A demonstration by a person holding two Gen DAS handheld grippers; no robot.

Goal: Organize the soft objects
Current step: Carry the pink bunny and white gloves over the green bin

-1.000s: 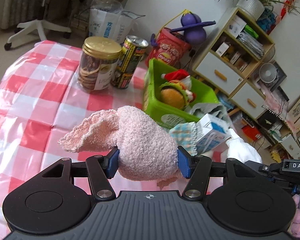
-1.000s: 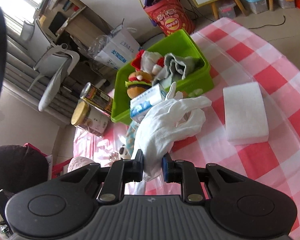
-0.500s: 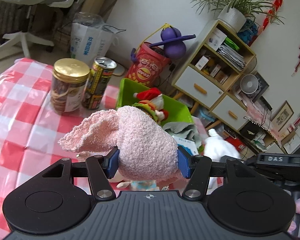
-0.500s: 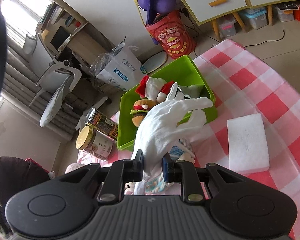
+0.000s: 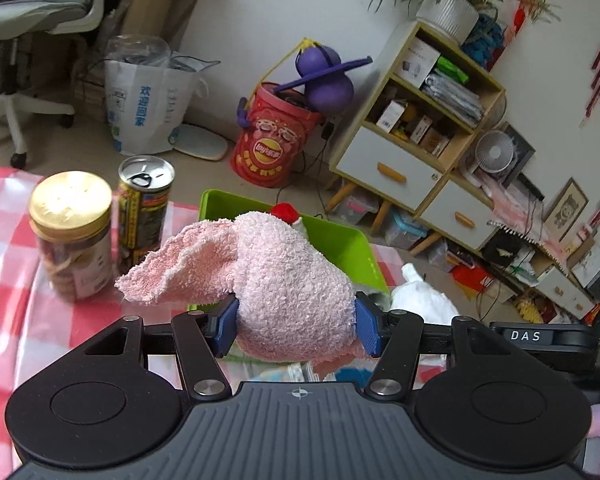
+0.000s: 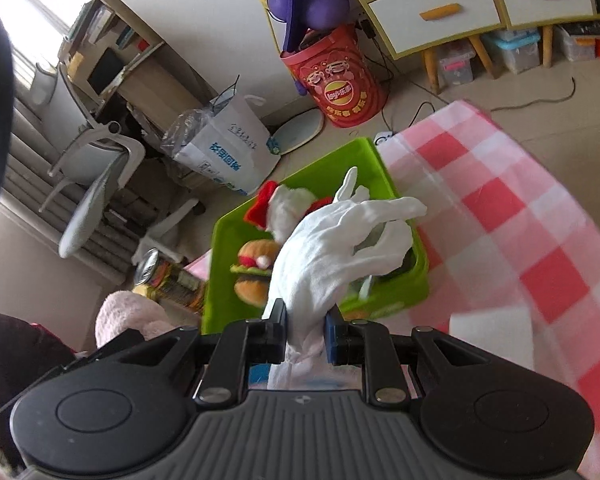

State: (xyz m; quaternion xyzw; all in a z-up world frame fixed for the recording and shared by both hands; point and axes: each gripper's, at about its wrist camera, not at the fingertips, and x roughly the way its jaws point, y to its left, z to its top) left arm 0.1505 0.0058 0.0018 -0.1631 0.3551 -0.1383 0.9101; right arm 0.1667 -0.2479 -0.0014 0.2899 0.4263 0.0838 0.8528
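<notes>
left tongs point(image 5: 296, 328): clamped on a pink fluffy sock point(image 5: 276, 284), which hides most of the green bin point(image 5: 340, 240) just beyond.
right tongs point(image 6: 306, 334): pinched tight on a white glove point(image 6: 332, 248), held over the green bin.
hidden: the glove covers part of the bin's plush toys point(image 6: 256, 268).
table point(image 6: 540, 240): checked cloth, blurred to the right of the right tongs.

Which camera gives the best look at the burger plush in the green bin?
The right wrist view: the burger plush lies in the green bin, left of the white glove. In the left wrist view the pink towel hides it.
</notes>
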